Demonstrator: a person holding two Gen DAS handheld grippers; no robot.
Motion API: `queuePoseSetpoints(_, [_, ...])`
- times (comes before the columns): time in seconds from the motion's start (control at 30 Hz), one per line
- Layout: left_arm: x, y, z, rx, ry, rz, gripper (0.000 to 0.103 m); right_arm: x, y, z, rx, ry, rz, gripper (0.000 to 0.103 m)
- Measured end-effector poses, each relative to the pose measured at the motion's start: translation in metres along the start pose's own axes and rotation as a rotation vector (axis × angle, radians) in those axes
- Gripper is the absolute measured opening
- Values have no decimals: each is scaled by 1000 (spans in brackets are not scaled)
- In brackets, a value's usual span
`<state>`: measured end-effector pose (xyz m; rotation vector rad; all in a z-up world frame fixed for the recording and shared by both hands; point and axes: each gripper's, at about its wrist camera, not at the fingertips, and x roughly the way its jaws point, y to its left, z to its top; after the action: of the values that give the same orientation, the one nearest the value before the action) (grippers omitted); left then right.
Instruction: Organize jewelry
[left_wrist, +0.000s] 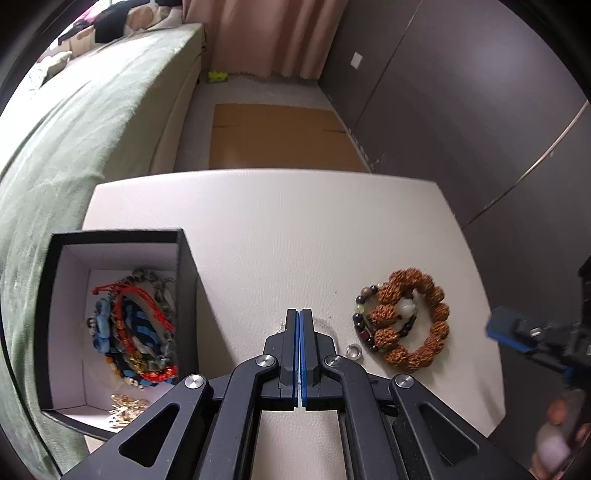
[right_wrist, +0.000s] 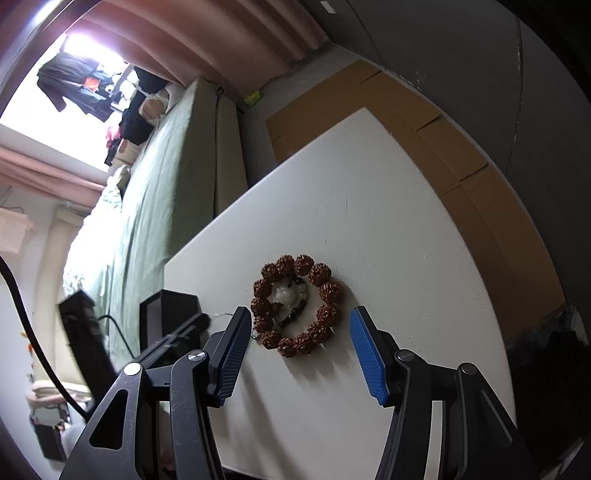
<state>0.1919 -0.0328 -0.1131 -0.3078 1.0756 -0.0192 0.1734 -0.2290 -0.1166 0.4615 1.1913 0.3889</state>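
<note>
My left gripper (left_wrist: 299, 314) is shut above the white table (left_wrist: 277, 229). A thin silver chain (left_wrist: 283, 326) shows faintly at either side of its tips and seems pinched between them; a small ring (left_wrist: 353, 350) lies just to the right. To the left, an open black box (left_wrist: 118, 234) holds several woven and beaded bracelets (left_wrist: 136, 328). A brown seed-bead bracelet (left_wrist: 439, 314) (right_wrist: 328, 291) lies on the table around a white pendant (right_wrist: 282, 293), beside a dark bead string (left_wrist: 360, 321). My right gripper (right_wrist: 301, 312) hangs open just short of that bracelet, apart from it.
A bed with a green cover (left_wrist: 74, 155) runs along the table's left side. Flat cardboard (left_wrist: 277, 136) lies on the floor beyond the far edge, next to a dark wall (left_wrist: 461, 110). A gold ornament (left_wrist: 125, 406) sits in the box's near corner.
</note>
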Motion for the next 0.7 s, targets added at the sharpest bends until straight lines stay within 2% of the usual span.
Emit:
queuePoseSetpoints(0.2, [-19,9,4,-6,-39,-21,0,19,2,-1,-5,29,-45,56])
queuePoseSetpoints(0.4, [-6,-1,2,48,29,-11,1,36,7,-2,-33,42,-148,54])
queuePoseSetpoints(0.43, [-3,-3,1,55,43,-12,4,39,10,-3,-48,46,-159,52])
queuePoseSetpoints(0.47, [-1,-4,0,57,51,-12,7,41,12,-3,-61,51,-165,43])
queuePoseSetpoints(0.5, [2,-4,0,57,57,-12,14,46,14,-5,-82,67,-172,31])
queuePoseSetpoints(0.53, [3,-5,0,57,58,-11,27,49,15,-5,-91,77,-187,26])
queuePoseSetpoints(0.57, [4,-6,-1,59,54,-8,33,51,16,-6,-99,77,-208,20])
queuePoseSetpoints(0.6, [5,-6,-1,61,48,-3,41,50,14,-5,-100,70,-205,19])
queuePoseSetpoints(0.7, [10,-8,-2,72,45,16,42,42,13,-2,-105,43,-212,19])
